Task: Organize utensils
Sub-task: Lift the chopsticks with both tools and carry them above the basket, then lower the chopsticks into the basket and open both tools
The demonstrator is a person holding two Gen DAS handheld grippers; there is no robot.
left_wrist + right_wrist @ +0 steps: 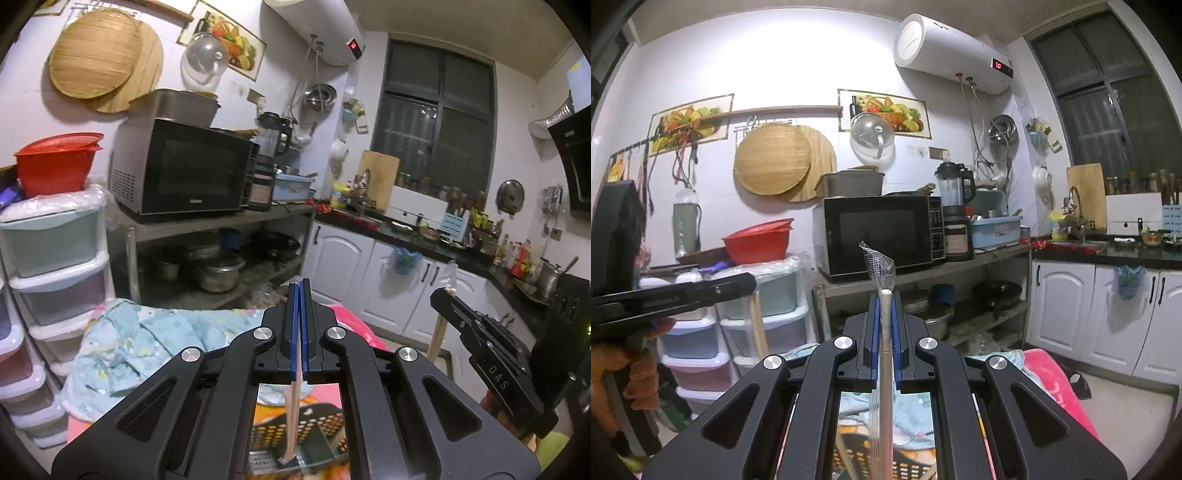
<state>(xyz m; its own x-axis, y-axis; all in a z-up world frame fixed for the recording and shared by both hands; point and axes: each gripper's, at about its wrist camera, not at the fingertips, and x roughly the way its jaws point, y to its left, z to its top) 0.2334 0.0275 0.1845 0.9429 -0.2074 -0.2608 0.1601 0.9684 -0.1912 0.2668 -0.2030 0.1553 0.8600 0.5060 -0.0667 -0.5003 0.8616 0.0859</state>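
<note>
the black perforated basket sits low under both tools. right gripper is clamped on plastic-wrapped chopsticks; left gripper is pinched together on another wrapped chopstick. keep both sticks parallel and lower them gently, tips first, into the basket.

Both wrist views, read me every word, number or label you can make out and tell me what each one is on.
"50": red digits on the display of the white water heater, right wrist view.
"DAS": white letters on the black body of the right gripper, left wrist view.
Microwave brand mark below its door: too blurred to read.
Microwave control panel, blender base label, bottle and jar labels on the counter: too small to read.
</note>
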